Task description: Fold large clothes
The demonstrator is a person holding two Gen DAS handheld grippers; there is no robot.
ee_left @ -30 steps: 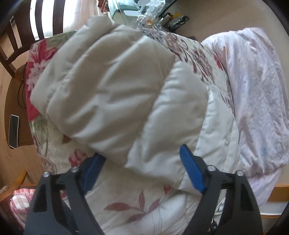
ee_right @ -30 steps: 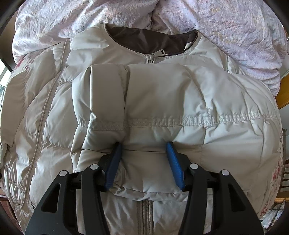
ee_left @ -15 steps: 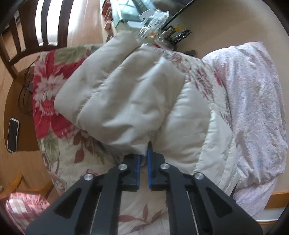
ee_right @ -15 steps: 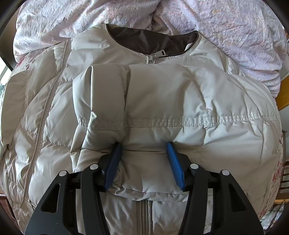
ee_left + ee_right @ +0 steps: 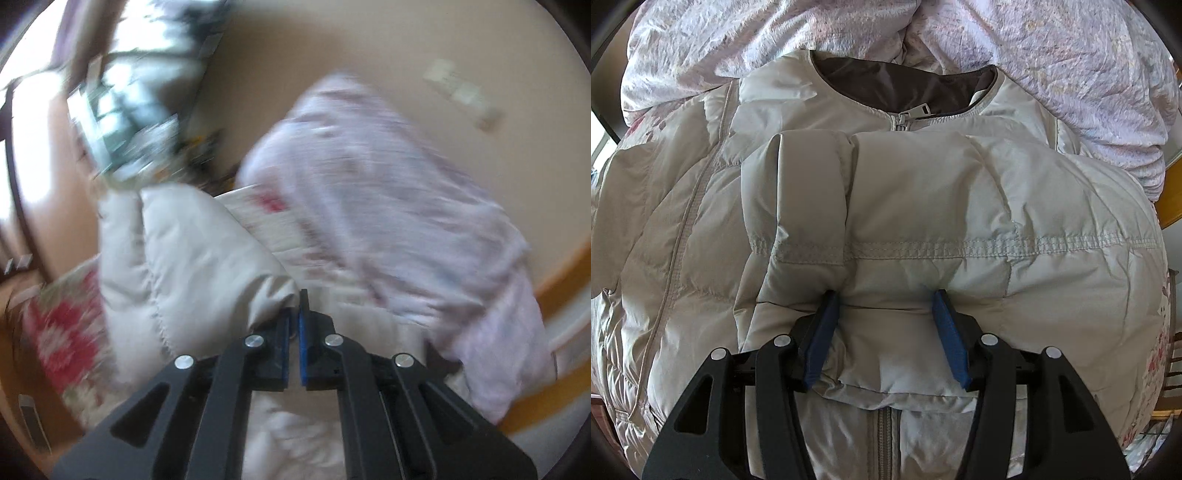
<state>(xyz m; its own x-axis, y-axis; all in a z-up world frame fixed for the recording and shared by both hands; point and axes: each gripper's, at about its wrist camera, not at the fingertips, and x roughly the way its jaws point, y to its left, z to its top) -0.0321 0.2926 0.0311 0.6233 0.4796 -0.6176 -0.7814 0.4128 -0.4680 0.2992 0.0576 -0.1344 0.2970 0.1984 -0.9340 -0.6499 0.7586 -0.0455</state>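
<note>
A cream quilted puffer jacket (image 5: 960,206) lies front-up on a bed, collar at the far side with its brown lining and zipper pull showing. One sleeve (image 5: 908,229) is folded across the chest. My right gripper (image 5: 886,314) is open, its blue pads pressed on this folded sleeve, one on each side of a padded section. In the blurred left wrist view, my left gripper (image 5: 295,314) is shut on the other sleeve (image 5: 192,258) of the jacket and holds it lifted.
A pale pink crumpled duvet (image 5: 1052,59) lies bunched beyond the collar; it also shows in the left wrist view (image 5: 399,206). A floral bedspread (image 5: 62,332) covers the bed. A cluttered table (image 5: 122,122) and wooden floor lie beyond the bed's left side.
My left gripper closed on the sleeve's edge, then swung up and over with it, blurring the view. My right gripper has stayed still on the folded sleeve.
</note>
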